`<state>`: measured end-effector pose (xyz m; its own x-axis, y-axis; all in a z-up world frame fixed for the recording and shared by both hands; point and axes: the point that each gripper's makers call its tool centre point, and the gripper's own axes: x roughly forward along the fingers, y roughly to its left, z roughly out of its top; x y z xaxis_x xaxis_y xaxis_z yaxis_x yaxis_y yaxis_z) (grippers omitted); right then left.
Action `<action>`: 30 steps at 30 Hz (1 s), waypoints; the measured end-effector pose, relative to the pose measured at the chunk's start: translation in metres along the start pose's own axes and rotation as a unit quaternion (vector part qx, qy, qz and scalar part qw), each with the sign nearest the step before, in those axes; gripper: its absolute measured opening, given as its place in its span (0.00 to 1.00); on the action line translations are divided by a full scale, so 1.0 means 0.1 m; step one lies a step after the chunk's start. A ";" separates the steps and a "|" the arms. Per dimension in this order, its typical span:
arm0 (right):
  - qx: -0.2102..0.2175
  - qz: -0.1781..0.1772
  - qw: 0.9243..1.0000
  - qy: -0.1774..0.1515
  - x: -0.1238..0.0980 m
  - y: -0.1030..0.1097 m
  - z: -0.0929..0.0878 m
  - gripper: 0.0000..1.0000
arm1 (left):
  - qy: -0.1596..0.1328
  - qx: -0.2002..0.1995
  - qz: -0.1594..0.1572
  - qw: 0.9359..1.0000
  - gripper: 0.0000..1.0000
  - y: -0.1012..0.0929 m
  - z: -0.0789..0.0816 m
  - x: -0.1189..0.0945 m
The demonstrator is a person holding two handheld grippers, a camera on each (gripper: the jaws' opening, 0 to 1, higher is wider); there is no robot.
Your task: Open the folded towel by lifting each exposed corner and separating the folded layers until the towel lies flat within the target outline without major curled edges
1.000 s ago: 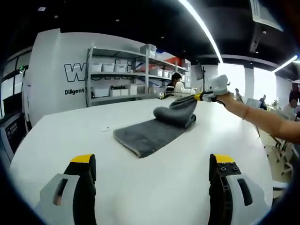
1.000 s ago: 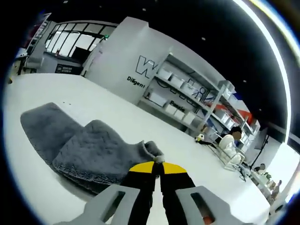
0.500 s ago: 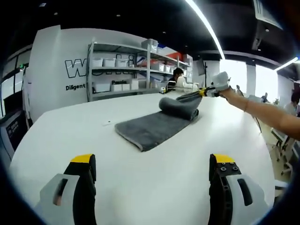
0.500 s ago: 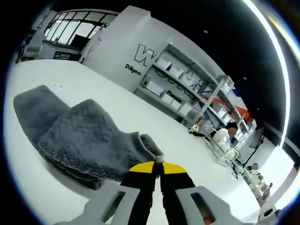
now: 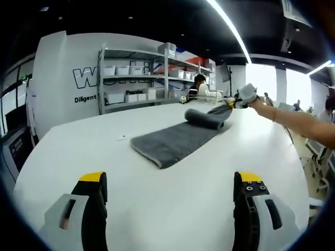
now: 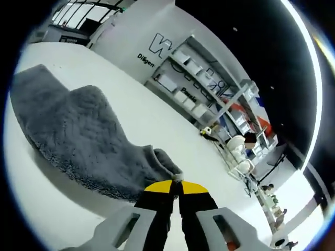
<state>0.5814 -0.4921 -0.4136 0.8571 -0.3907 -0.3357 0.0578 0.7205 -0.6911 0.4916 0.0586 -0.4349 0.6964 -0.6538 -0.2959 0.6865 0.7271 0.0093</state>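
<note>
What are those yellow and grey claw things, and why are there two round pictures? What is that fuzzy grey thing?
A person holds a two-jaw grabber tool in each hand, and each tool carries a camera, so you get two round pictures. In the left gripper view, the left gripper has its jaws wide apart, holding nothing, above a white table. The fuzzy thing is a grey towel lying on that table. Farther away you see the person's hand with the other tool. The right gripper view looks along the right gripper, whose jaws are pinched shut on a corner of the towel, pulling the folded layer open.
</note>
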 end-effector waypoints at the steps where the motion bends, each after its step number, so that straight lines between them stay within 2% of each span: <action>1: 0.004 -0.001 1.000 0.000 0.02 -0.01 -0.02 0.00 | 0.000 0.004 0.000 1.000 0.99 -0.01 0.01 -0.01; 5: -0.002 0.002 1.000 0.011 0.09 0.00 -0.14 0.00 | -0.003 0.007 0.002 1.000 0.99 0.00 0.02 -0.01; 9: -0.032 0.002 0.999 0.030 0.19 0.00 -0.26 0.00 | 0.001 0.005 0.010 1.000 0.99 0.05 -0.01 -0.02; 16: -0.053 -0.001 0.997 0.059 0.31 -0.03 -0.48 0.00 | 0.007 0.014 0.011 1.000 0.99 0.02 -0.04 -0.01; 20: -0.053 -0.004 0.996 0.075 0.36 -0.07 -0.64 0.00 | 0.008 0.014 0.012 1.000 0.99 0.01 -0.05 -0.02; 26: -0.048 -0.014 0.993 0.110 0.41 -0.16 -1.01 0.01 | -0.002 0.013 0.007 1.000 0.99 -0.01 0.02 -0.05; 30: -0.042 -0.021 0.992 0.121 0.43 -0.21 -1.17 0.01 | -0.005 0.016 0.007 1.000 0.99 -0.01 0.04 -0.05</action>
<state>0.5569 -0.5910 -0.4880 0.7069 -0.5524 -0.4418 0.0392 0.6542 -0.7553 0.4879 0.0602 -0.4300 0.7076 -0.6460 -0.2863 0.6832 0.7289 0.0437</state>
